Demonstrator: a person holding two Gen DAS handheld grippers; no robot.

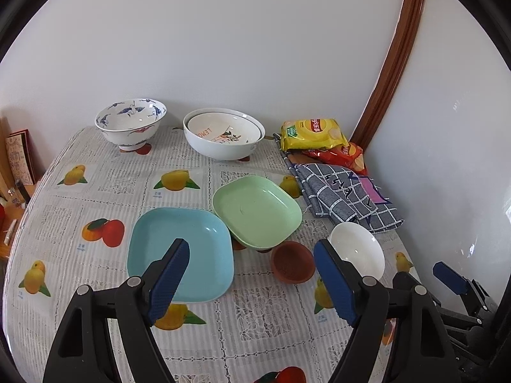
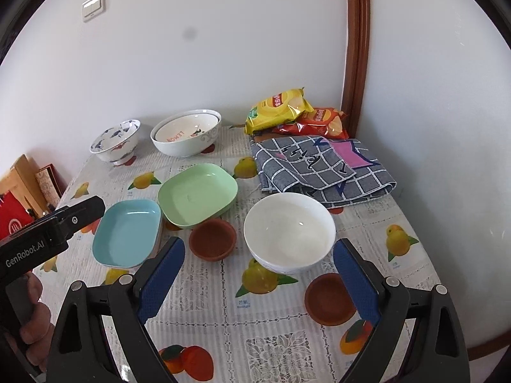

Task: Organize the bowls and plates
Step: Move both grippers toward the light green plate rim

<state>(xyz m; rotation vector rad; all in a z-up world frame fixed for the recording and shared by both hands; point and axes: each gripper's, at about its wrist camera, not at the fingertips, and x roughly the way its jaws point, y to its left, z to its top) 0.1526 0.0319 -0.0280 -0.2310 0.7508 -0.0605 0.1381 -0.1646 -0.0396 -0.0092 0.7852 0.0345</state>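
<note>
In the left wrist view, the left hand-held gripper [image 1: 252,282] is held released above the table [image 1: 95,198], over the blue plate [image 1: 180,255]; the green plate [image 1: 257,209] is seen overlapping it, with stacked bowls [image 1: 223,135] near the far edge. In the right wrist view, the right hand-held gripper [image 2: 258,282] is held released before the white bowl [image 2: 289,231], with one brown saucer [image 2: 212,237] beside it and another [image 2: 329,300] nearer.

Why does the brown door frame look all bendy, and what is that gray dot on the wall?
Left wrist view: the fisheye lens curves the door frame strongly near the picture's edge, and the corners go black. Right wrist view: the same frame bends less, the gray smudge on the wall could be a mark or lens dirt, I cannot tell, and the white bowl shows a small glare spot.
</note>
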